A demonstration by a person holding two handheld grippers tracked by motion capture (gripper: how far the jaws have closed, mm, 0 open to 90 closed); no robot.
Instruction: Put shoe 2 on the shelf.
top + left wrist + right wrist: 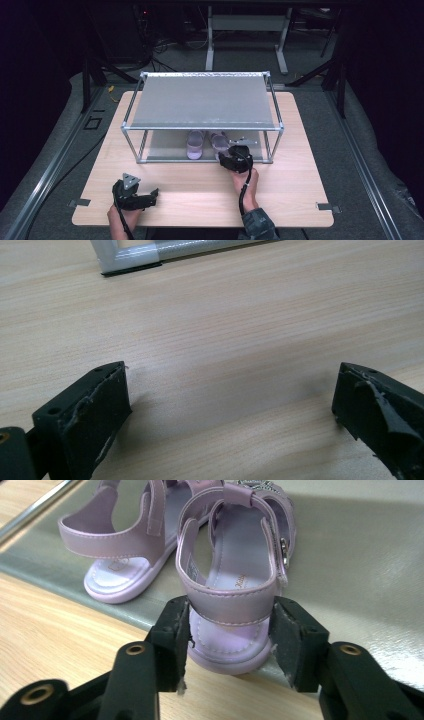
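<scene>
Nearest the person, the left gripper point(150, 194) rests idle on the worktop point(200, 190), jaws spread wide with nothing but bare wood between them. A little further in, the right gripper point(230, 630) has reached the front edge of the lower shelf point(360, 580) of the metal rack point(202, 127). Its jaws sit either side of the heel of the right sandal point(240, 575), pads pressed against the heel strap, so it looks to have hold of that sandal at the back.

The step in hand, as I read it, is taking this sandal off the shelf. The heel already overhangs the shelf's edge toward the worktop. The next move would call for a firm grip on that soft strap, then a low, level pull toward the person, keeping clear of the rack's front rail and upper shelf point(202, 102) overhead, and not nudging the left sandal point(125, 555) that stands just beside it.

Counted up: two lilac sandals, a pair, side by side on the lower shelf; one rack with two shelves; two grippers.
</scene>
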